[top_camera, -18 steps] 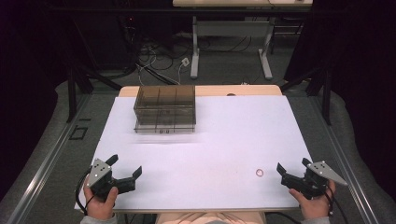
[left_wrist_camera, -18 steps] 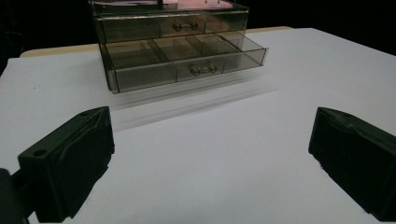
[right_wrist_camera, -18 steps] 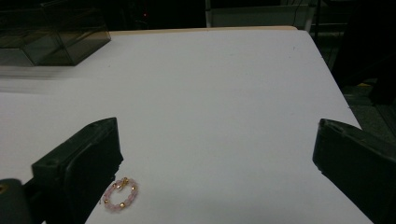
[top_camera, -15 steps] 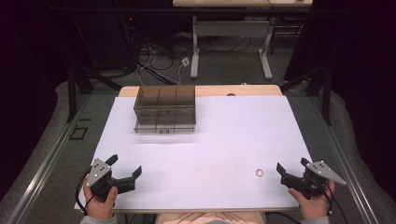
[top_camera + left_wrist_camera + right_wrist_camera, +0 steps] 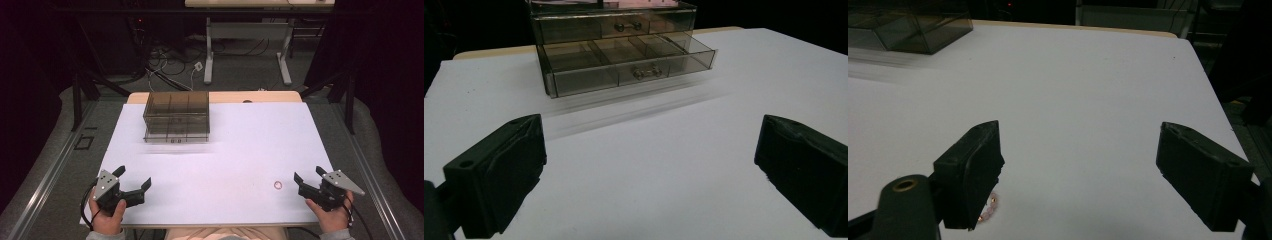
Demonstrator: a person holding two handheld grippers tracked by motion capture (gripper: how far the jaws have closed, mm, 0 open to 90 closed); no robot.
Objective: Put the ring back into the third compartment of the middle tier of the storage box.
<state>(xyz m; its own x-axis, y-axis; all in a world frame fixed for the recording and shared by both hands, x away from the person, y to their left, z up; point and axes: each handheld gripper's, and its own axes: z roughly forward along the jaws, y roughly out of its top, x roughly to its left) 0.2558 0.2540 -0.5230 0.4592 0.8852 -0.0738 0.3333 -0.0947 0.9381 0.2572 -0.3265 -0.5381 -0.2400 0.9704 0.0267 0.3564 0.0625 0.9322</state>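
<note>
Right now I have both tools parked at the near edge of the table (image 5: 240, 125), each gaping wide with nothing between its jaws. The small pink ring-like thing, a beaded bracelet (image 5: 277, 185) as best I can tell at this size, lies flat on the white surface just beside the right tool (image 5: 306, 179), on the side toward the table's middle. In the right gripper view the bracelet (image 5: 989, 208) peeks out from under the left-hand jaw, so it sits off the tool's centre line rather than between the jaws. The left tool (image 5: 134, 181) is well apart from the bracelet, across the table's width. The smoky drawer box (image 5: 176, 116) stands far from the bracelet, toward the far left, with its lower drawer (image 5: 629, 62) pulled out and facing me. My judgement: the right tool is the nearer one, and it needs a short sideways shift toward the bracelet before closing.
</note>
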